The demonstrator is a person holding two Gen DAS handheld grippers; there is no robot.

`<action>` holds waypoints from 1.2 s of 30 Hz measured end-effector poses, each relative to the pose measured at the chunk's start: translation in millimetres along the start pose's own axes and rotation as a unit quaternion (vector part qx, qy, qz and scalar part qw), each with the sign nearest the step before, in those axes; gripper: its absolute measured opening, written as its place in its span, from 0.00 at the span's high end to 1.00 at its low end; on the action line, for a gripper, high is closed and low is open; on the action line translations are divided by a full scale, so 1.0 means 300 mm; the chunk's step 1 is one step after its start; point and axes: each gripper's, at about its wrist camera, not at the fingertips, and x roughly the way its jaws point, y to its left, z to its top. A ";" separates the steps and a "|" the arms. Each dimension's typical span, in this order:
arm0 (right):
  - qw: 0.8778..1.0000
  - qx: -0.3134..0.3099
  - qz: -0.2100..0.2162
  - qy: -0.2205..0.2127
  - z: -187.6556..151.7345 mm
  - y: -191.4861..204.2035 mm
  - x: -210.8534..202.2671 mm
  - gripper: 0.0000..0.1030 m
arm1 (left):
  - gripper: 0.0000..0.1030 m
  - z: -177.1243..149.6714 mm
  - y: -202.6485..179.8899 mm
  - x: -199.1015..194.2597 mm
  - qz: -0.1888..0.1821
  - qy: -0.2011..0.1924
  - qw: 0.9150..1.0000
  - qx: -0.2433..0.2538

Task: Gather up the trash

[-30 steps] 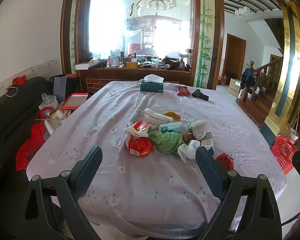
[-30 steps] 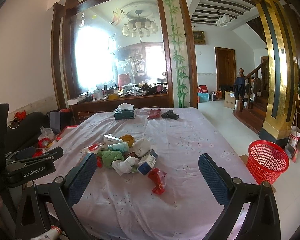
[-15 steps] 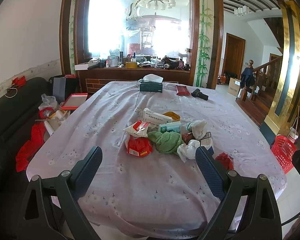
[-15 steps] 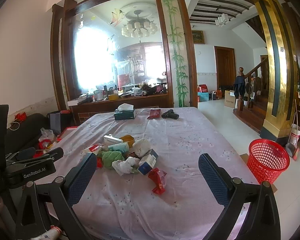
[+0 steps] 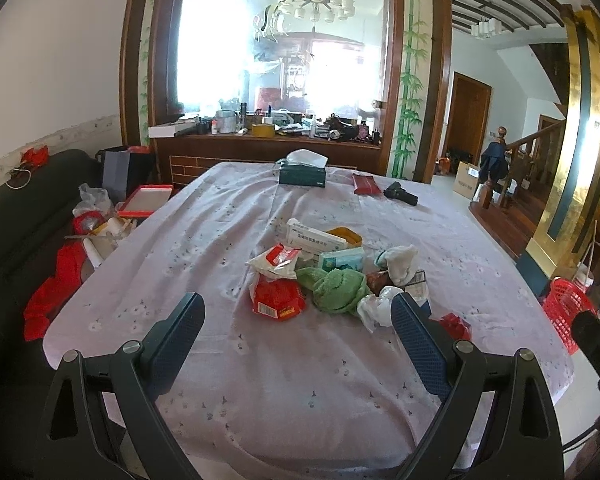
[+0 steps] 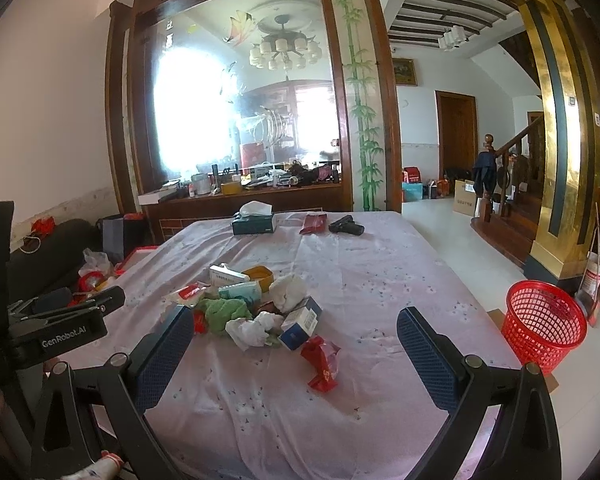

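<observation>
Both the left gripper (image 5: 298,326) and right gripper (image 6: 296,332) gape wide, empty, above the table (image 5: 204,240); the trash pile (image 5: 328,268) sits at 12 o'clock, the red basket (image 6: 544,324) at 3.

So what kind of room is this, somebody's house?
Most likely a lived-in home, a dining or living area: a cloth-covered table strewn with litter, a chandelier overhead, a wooden staircase at the right.
</observation>
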 end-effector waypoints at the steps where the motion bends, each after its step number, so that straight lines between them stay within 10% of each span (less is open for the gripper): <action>1: 1.000 0.001 0.002 0.003 -0.003 -0.003 0.010 0.01 | 0.09 0.000 -0.001 0.011 -0.004 0.004 1.000 0.000; 16: 0.996 0.027 0.025 0.076 -0.094 -0.113 0.254 0.15 | 0.10 -0.017 -0.132 0.266 -0.063 0.012 0.997 0.045; 25: 0.986 0.053 0.033 0.153 -0.177 -0.202 0.488 0.19 | 0.10 -0.016 -0.269 0.552 -0.118 0.113 0.983 0.087; 36: 0.975 0.086 0.062 0.194 -0.219 -0.230 0.622 0.37 | 0.36 -0.035 -0.353 0.732 -0.118 0.176 0.965 0.156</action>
